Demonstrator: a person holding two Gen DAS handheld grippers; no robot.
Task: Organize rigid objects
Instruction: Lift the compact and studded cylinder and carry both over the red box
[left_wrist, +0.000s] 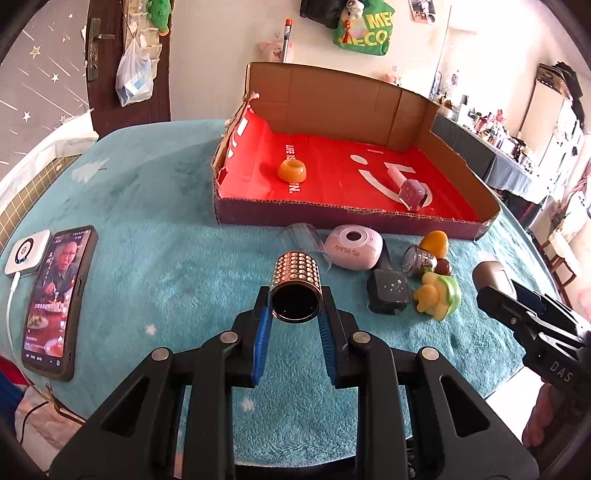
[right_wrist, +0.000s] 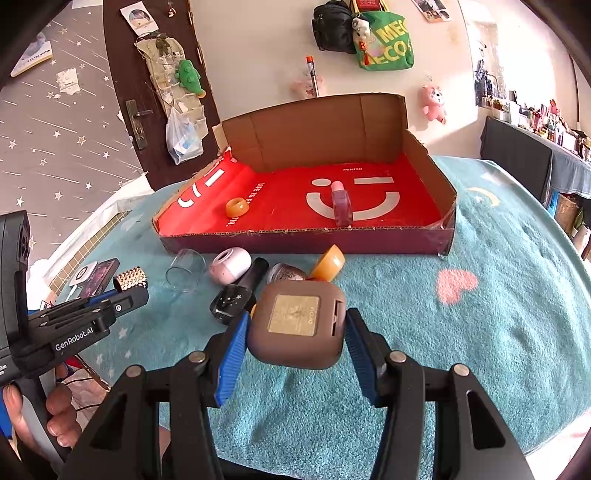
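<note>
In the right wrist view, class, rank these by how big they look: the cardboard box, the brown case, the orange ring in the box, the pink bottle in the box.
1. Cardboard box
2. Brown case, enlarged by nearness, held in the right jaws
3. Pink bottle and orange ring: too alike to rank

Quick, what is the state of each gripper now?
Left gripper: shut on the studded cylinder.
Right gripper: shut on the brown case.
</note>
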